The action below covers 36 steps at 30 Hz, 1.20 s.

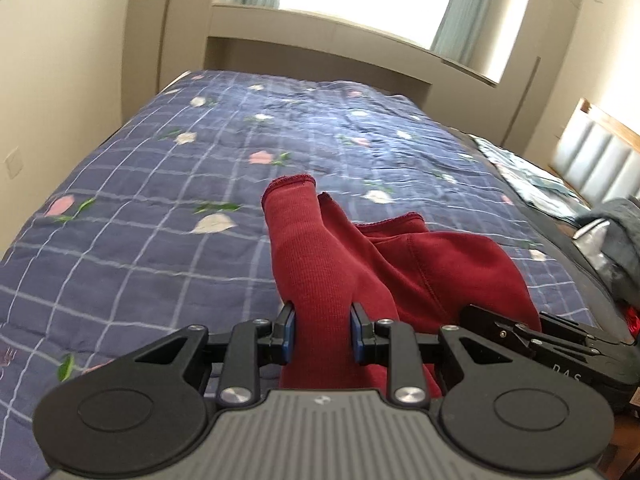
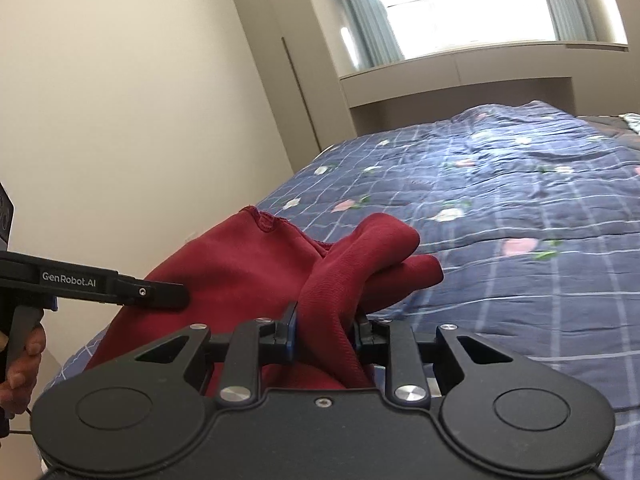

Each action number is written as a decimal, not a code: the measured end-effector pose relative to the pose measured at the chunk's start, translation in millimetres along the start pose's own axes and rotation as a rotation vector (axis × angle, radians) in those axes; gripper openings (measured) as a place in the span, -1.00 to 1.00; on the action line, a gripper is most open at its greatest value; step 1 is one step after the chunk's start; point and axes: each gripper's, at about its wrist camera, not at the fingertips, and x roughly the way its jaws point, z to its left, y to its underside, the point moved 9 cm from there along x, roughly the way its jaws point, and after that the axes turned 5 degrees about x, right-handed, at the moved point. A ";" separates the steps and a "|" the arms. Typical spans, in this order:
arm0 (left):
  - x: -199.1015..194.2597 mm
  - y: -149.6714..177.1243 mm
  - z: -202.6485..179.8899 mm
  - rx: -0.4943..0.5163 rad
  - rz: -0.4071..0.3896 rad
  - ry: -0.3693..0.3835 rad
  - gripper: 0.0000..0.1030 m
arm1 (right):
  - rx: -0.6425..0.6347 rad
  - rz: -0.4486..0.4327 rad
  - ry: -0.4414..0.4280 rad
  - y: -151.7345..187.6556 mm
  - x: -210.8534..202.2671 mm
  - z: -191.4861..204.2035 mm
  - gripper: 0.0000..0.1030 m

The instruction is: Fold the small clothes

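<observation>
Above the blue checked bed, the red garment hangs between both tools. Left tool pinches a ribbed fold; right tool pinches another bunch.

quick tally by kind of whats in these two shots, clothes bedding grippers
Red garment: 1, clamped by both grippers
Blue floral checked quilt: 1
Grippers: 2, left gripper and right gripper
Total: 4

Both wrist cameras look forward and down, close over their own fingers, sharing the red garment and plaid bedspread, somewhat blurred.
</observation>
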 end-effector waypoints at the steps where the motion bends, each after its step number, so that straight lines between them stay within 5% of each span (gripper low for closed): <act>1: 2.3 2.9 7.2 -0.012 0.005 -0.002 -0.43 | -0.001 0.008 0.000 2.5 4.3 2.7 -0.49; 9: 24.3 34.0 44.6 -0.075 0.059 -0.012 -0.36 | -0.017 0.041 0.059 23.5 20.5 2.6 -0.50; 14: 27.4 43.3 52.3 -0.103 0.069 -0.013 -0.23 | 0.002 0.048 0.106 28.7 21.7 -12.3 -0.29; 16: 27.6 43.3 51.5 -0.100 0.073 -0.028 0.21 | 0.008 0.050 0.119 30.1 21.4 -15.6 -0.09; 19: 20.5 41.6 51.4 -0.102 0.057 -0.082 0.86 | -0.003 0.029 0.146 28.9 14.4 -15.3 0.61; 23: 6.6 39.2 48.9 -0.087 0.044 -0.127 0.93 | -0.037 -0.013 0.160 21.0 -4.4 -7.5 0.92; 36: -92.2 58.7 7.1 -0.057 -0.131 -0.154 0.99 | -0.123 -0.199 0.169 12.1 -125.5 37.3 0.99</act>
